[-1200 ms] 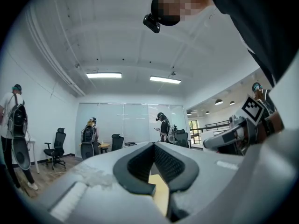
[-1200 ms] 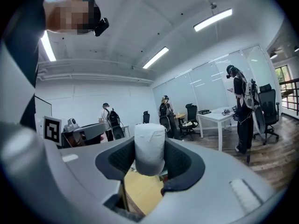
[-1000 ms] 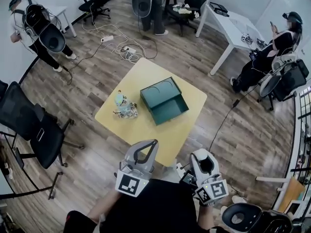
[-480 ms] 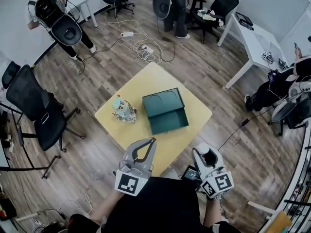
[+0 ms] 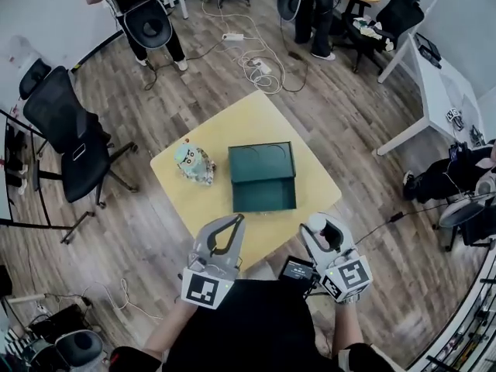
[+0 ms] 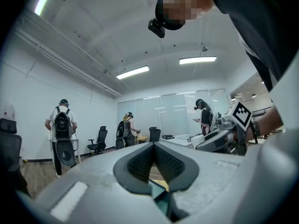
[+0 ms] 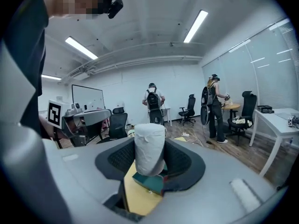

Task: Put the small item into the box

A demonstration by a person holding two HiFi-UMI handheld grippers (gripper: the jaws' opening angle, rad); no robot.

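Note:
A dark green box (image 5: 263,175) lies open on the yellow table (image 5: 194,208), its lid folded back on the far side. My right gripper (image 5: 318,225) hovers at the table's near edge, shut on a small white cylindrical item (image 5: 317,222). In the right gripper view that item (image 7: 149,148) stands upright between the pads of the right gripper (image 7: 150,161), with the box beyond it. My left gripper (image 5: 235,222) is over the near edge, shut and empty. The left gripper view shows the left gripper (image 6: 154,164) with its pads meeting.
A small pile of colourful toys (image 5: 194,163) sits on the table left of the box. A black office chair (image 5: 74,142) stands at the left, cables (image 5: 256,60) lie on the wood floor beyond, a white desk (image 5: 434,76) at the right. People stand at the far side.
The view has swung, so the table now lies straight ahead and nearer. Both grippers have shifted toward its near edge. The right one still holds the white item.

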